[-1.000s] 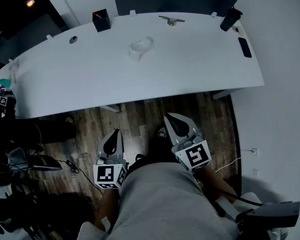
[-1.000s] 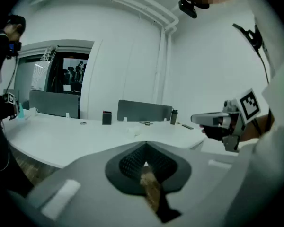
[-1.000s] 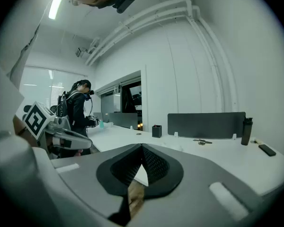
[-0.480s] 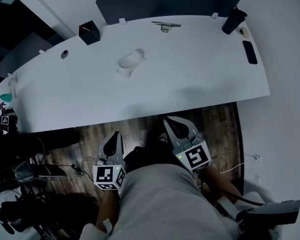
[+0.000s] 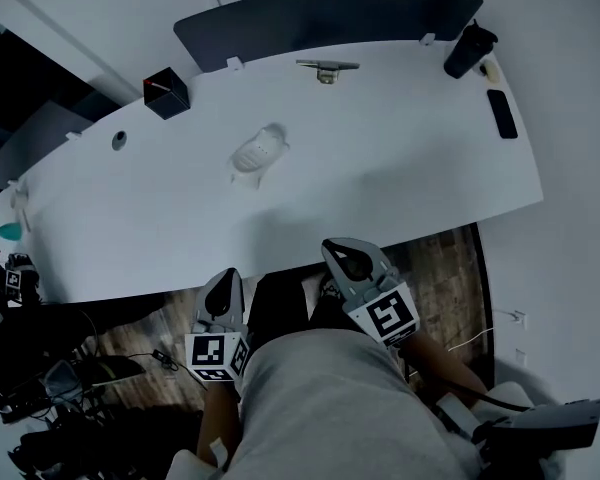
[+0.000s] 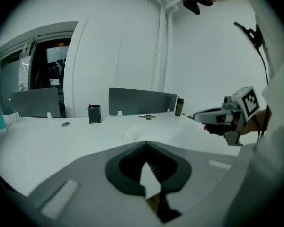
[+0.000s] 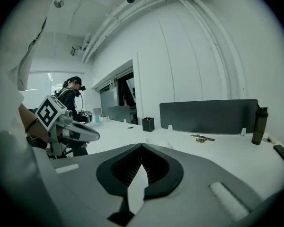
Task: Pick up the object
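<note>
A small translucent white object (image 5: 257, 154) lies near the middle of the long white table (image 5: 400, 168); the left gripper view shows it (image 6: 131, 133) ahead on the tabletop. My left gripper (image 5: 224, 278) and right gripper (image 5: 334, 248) are held low in front of my body, by the table's near edge and well short of the object. Both are shut with nothing between their jaws. From the left gripper view the right gripper (image 6: 199, 116) appears at the right. From the right gripper view the left gripper (image 7: 93, 135) appears at the left.
Along the table's far side stand a black box (image 5: 166, 93), a small metal item (image 5: 327, 68), a dark bottle (image 5: 467, 48) and a black phone (image 5: 502, 114), before a dark partition (image 5: 320, 18). Another person (image 7: 71, 92) stands far left. Cables and gear (image 5: 40, 388) lie on the floor.
The table has slid down and nearer in the head view, so both grippers now sit at its near edge. Both stay shut and empty.
</note>
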`<state>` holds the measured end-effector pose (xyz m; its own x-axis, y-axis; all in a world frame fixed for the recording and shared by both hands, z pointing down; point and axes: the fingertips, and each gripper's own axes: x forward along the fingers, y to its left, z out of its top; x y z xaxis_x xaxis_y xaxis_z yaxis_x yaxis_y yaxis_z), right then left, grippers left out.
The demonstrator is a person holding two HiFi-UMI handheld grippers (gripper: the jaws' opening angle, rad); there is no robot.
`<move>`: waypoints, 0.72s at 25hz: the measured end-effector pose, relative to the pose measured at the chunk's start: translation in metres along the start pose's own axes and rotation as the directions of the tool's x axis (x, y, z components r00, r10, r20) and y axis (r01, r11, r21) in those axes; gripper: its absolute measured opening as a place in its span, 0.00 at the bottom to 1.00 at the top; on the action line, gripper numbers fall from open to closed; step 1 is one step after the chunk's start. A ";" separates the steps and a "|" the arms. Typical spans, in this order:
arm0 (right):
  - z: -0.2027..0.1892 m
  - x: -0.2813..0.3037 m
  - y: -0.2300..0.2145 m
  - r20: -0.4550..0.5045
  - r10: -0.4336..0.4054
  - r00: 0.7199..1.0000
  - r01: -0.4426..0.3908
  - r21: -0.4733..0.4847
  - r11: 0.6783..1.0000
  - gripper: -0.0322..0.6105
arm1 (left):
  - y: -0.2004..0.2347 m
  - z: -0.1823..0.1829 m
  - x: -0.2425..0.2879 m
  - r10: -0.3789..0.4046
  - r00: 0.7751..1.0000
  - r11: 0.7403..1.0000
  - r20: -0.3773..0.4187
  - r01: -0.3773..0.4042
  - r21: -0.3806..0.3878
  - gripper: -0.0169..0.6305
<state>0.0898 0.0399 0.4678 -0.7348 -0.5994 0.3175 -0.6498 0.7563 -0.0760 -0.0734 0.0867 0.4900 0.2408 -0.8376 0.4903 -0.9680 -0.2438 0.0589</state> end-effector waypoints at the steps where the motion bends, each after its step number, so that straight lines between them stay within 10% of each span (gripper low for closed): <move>1: 0.001 0.007 -0.005 -0.009 -0.014 1.000 0.014 -0.003 1.000 0.05 | 0.009 0.002 0.011 -0.015 1.000 1.000 -0.004 0.015 0.003 0.03; 13: 0.037 0.108 -0.039 -0.102 -0.132 0.986 0.148 0.172 0.974 0.05 | 0.106 0.062 0.109 -0.215 0.977 0.976 0.004 0.215 0.028 0.03; 18: 0.026 0.137 -0.050 -0.130 -0.105 0.986 0.156 0.487 0.860 0.05 | 0.133 0.064 0.138 -0.271 0.962 0.962 -0.022 0.271 0.014 0.03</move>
<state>0.0162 -0.0865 0.4910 -0.6311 -0.6360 0.4441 -0.7675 0.4293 -0.4760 -0.1640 -0.0927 0.5095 0.4925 -0.7292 0.4751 -0.8653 -0.4687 0.1775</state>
